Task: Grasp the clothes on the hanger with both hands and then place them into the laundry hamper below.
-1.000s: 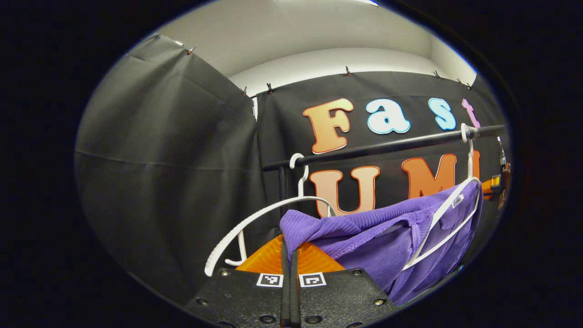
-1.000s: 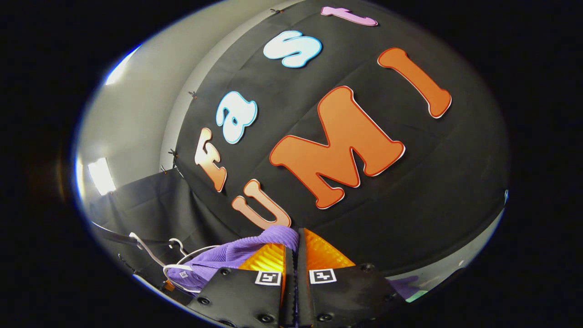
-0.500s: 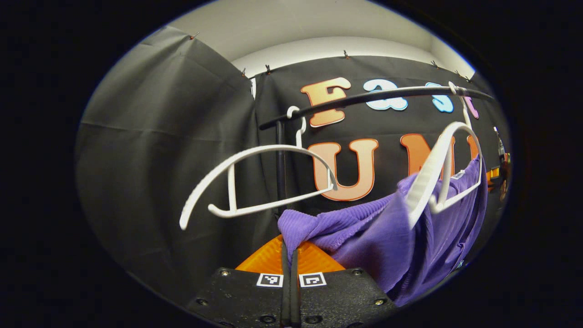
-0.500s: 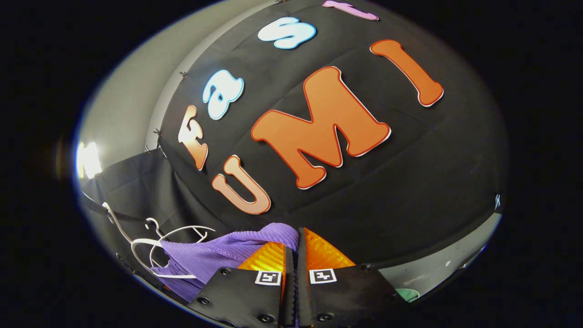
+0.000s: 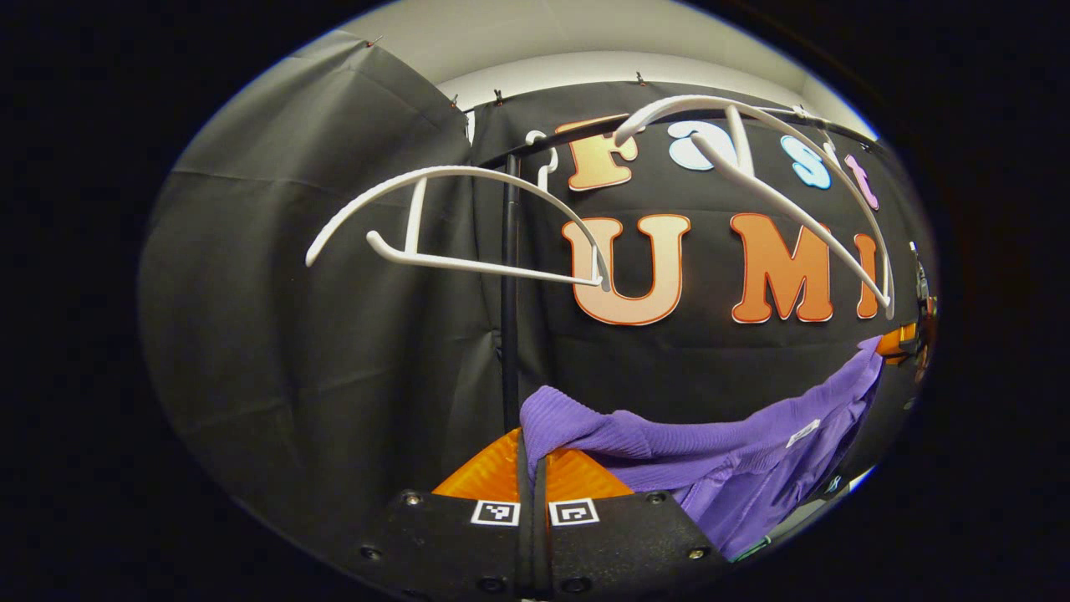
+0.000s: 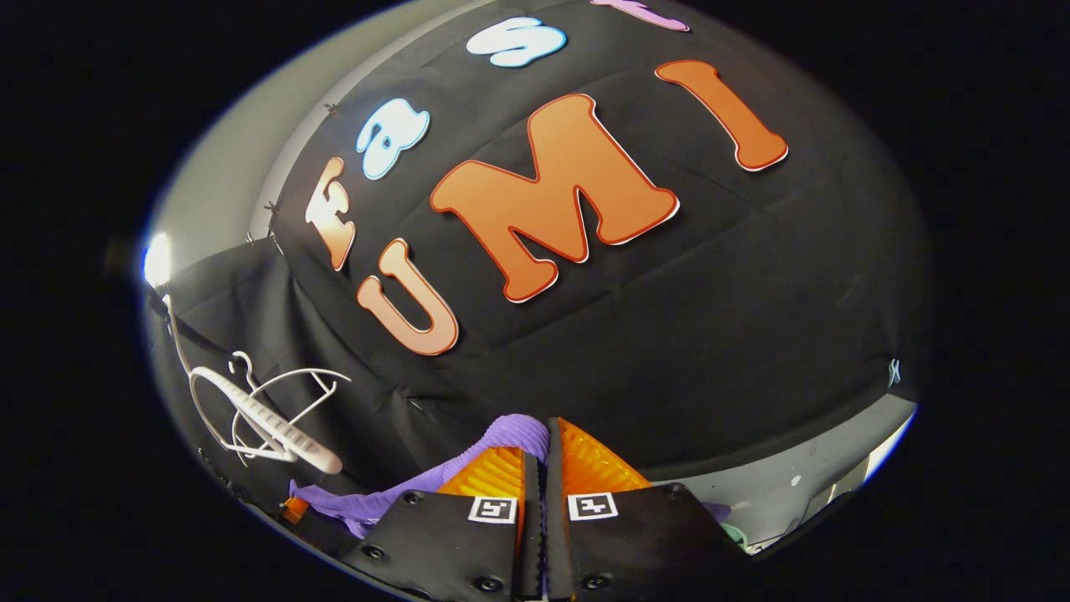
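Both claws were clamped narrow on the purple top (image 5: pixel 710 456): the left claw (image 5: pixel 532 447) pinched one shoulder, the right claw (image 6: pixel 539 439) the other, so it hung spread between them, below the bare hangers (image 5: pixel 468 226), ready for lowering.

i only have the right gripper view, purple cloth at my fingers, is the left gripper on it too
Observer: Yes. In the left gripper view the left gripper is shut on the purple garment at one end.
Operator: is it off the hanger
Observer: Yes. Both white hangers hang bare on the rail, above the garment.
Operator: how does it lie between us
Observer: It stretches from the left gripper across to the other gripper at that view's right edge, sagging a little.
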`<control>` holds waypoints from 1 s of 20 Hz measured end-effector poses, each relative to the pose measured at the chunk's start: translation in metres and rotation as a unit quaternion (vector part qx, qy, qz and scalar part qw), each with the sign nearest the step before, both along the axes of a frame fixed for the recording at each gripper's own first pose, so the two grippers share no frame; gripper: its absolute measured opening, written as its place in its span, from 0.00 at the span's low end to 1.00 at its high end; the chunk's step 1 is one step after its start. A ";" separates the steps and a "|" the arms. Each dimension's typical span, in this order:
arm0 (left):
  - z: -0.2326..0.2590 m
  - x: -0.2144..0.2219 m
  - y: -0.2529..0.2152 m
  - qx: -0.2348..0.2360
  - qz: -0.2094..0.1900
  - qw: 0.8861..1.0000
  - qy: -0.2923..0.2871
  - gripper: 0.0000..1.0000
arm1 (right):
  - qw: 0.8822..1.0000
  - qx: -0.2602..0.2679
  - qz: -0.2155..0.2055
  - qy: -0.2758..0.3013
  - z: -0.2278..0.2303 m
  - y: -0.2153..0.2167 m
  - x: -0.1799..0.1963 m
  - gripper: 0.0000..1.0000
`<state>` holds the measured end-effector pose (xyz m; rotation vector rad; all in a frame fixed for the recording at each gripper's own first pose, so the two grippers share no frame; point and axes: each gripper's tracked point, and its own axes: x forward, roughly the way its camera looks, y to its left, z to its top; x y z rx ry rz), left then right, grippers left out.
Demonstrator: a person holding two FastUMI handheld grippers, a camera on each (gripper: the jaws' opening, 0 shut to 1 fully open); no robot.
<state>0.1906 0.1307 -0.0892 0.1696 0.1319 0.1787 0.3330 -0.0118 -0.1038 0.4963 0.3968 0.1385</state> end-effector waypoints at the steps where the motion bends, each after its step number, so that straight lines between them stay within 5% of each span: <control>1: 0.001 -0.002 -0.005 0.006 -0.004 1.000 -0.002 0.00 | 1.000 -0.004 0.002 -0.005 0.002 0.001 -0.008 0.09; 20: -0.010 -0.079 -0.190 -0.044 -0.178 0.983 0.018 0.00 | 0.995 -0.069 0.058 -0.031 0.001 0.047 -0.178 0.09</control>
